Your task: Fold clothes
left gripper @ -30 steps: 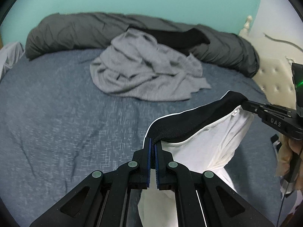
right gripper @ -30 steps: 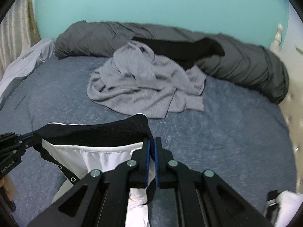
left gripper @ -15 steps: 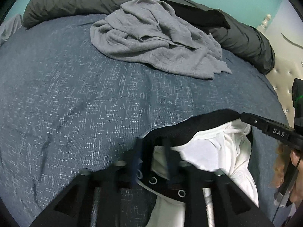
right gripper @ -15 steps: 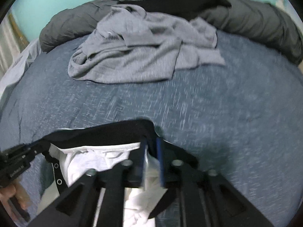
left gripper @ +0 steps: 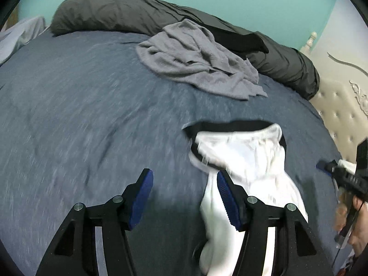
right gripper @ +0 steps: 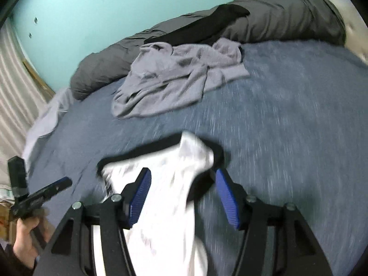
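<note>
White shorts with a black waistband [left gripper: 241,156] lie crumpled on the blue-grey bed sheet [left gripper: 92,115]. My left gripper [left gripper: 184,179] hovers just left of them, its jaws opening with nothing between the blue pads; the shorts run behind its right finger. In the right wrist view the shorts [right gripper: 165,184] spread under my right gripper [right gripper: 182,177], whose jaws are opening with the pads off the cloth. Each gripper shows in the other's view: the right gripper [left gripper: 322,166] at the right edge, the left gripper [right gripper: 66,181] at the lower left, held by a hand [right gripper: 25,230].
A rumpled grey garment [left gripper: 197,62] lies farther back on the bed, with a black garment [left gripper: 239,41] on the rolled dark grey duvet [left gripper: 138,13] against the teal wall. A cream tufted headboard [left gripper: 340,105] is at the right, a pale curtain [right gripper: 13,92] at the left.
Both grippers lowered the shorts onto the bed, then let go of the waistband and opened. The shorts dropped from a stretched hang into a crumpled heap on the sheet.
</note>
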A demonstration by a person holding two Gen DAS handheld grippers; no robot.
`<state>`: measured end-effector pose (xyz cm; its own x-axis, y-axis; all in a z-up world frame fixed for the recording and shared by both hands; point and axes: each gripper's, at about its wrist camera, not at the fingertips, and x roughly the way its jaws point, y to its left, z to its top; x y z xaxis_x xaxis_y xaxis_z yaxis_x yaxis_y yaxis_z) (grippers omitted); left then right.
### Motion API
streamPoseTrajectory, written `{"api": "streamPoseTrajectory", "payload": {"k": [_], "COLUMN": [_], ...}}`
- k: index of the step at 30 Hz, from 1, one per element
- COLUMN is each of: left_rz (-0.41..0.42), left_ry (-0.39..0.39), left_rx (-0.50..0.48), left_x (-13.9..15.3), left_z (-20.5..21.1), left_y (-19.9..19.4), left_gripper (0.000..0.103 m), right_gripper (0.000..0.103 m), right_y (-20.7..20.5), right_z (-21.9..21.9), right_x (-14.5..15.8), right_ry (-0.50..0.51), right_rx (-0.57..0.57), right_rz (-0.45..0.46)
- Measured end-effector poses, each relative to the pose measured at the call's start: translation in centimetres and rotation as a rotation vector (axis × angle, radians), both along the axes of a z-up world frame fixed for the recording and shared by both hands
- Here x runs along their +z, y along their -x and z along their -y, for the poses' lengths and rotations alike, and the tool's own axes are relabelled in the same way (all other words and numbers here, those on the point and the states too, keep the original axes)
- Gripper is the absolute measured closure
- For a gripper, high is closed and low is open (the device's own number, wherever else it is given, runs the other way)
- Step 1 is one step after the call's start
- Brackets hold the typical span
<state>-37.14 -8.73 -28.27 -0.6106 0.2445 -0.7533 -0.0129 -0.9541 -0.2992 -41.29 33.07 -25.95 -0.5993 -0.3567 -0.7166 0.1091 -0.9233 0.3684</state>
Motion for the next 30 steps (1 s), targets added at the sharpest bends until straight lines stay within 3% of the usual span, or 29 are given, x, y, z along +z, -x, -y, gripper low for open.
{"api": "streamPoseTrajectory", "payload": {"k": [8,13,19,30], "left_rz": [0.025,0.050,0.043,0.023], "left_ry": [-0.052,-0.079,-0.085,-0.090], "left_rx": [0.056,0.073,0.064,0.062], "left_x": [-2.0,-4.0,-4.7,-4.4], "left_z": [2.3,2.8,2.6,3.1], "left_y": [-8.6,-11.6,-12.0,-11.8], "left_gripper": [0.041,0.041,0.041,0.041], "right_gripper": [0.043,0.043,0.043,0.045], "right_y": [-9.9,-12.1,-13.7,-12.5], "right_z": [-0.9,-2.2,-3.6,-0.5], "right_x": [-5.0,-6.7,-8.4,-9.5], "right_ry": [0.064,0.129,0.221,0.056], "right_rx": [0.002,-0.123,-0.250,-0.201], "right_rz": [0.140,0.187,0.208,0.175]}}
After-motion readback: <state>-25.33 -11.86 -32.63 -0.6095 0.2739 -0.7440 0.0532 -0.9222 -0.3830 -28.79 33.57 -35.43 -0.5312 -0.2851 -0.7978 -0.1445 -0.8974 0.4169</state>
